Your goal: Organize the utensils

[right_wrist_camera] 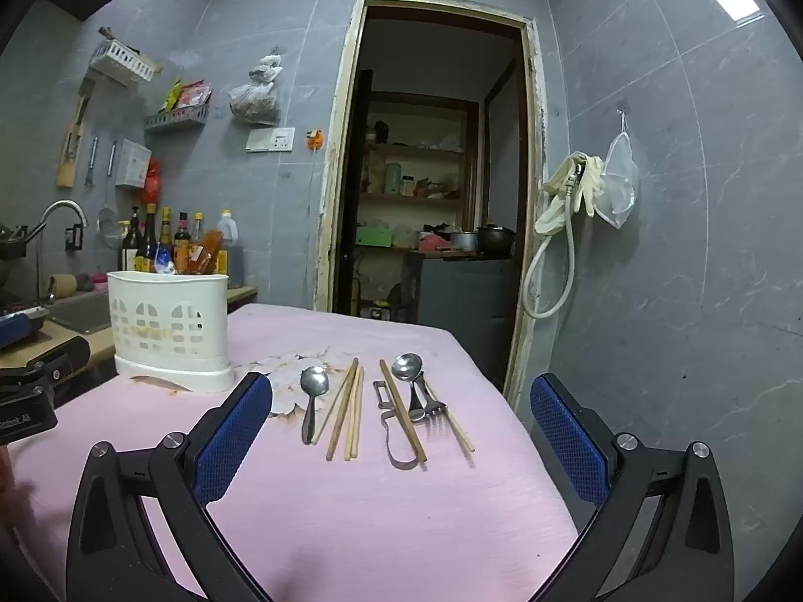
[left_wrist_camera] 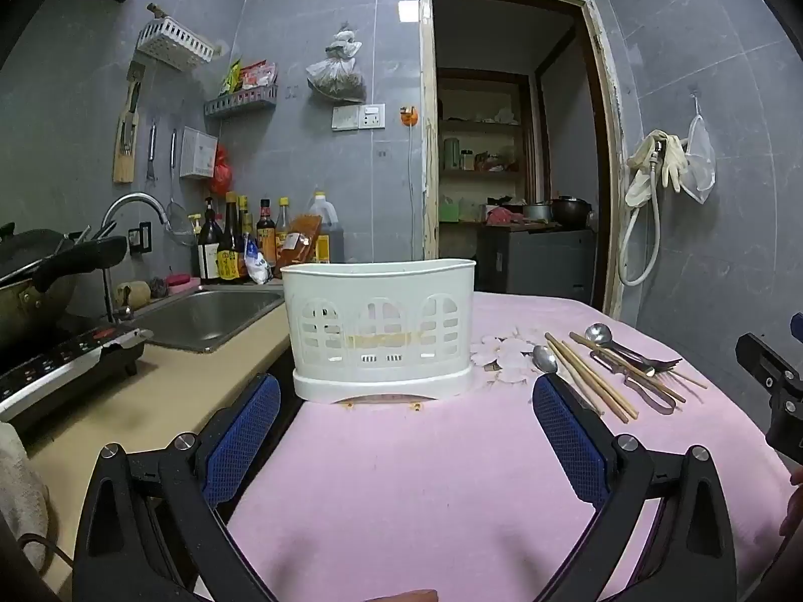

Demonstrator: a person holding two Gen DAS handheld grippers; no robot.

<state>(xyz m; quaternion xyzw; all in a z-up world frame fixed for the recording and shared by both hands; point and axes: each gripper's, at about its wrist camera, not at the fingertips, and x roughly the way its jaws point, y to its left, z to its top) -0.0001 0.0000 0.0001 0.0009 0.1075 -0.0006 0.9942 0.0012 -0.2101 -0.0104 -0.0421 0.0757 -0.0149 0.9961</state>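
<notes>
A white slotted utensil holder (left_wrist_camera: 381,331) stands on the pink table cloth (left_wrist_camera: 411,476); it also shows in the right wrist view (right_wrist_camera: 168,331). Loose utensils lie on the cloth to its right: a spoon (right_wrist_camera: 312,396), several wooden chopsticks (right_wrist_camera: 346,411), a metal peeler (right_wrist_camera: 394,431), a second spoon (right_wrist_camera: 409,376) and a fork (right_wrist_camera: 434,409). My left gripper (left_wrist_camera: 406,401) is open and empty, facing the holder. My right gripper (right_wrist_camera: 401,401) is open and empty, facing the utensils from a short distance.
A sink (left_wrist_camera: 206,316) with tap, sauce bottles (left_wrist_camera: 241,246), an induction cooker (left_wrist_camera: 65,366) and a wok (left_wrist_camera: 35,276) sit on the counter left of the table. A doorway (right_wrist_camera: 431,175) opens behind. The table's right edge (right_wrist_camera: 507,401) drops off near the wall.
</notes>
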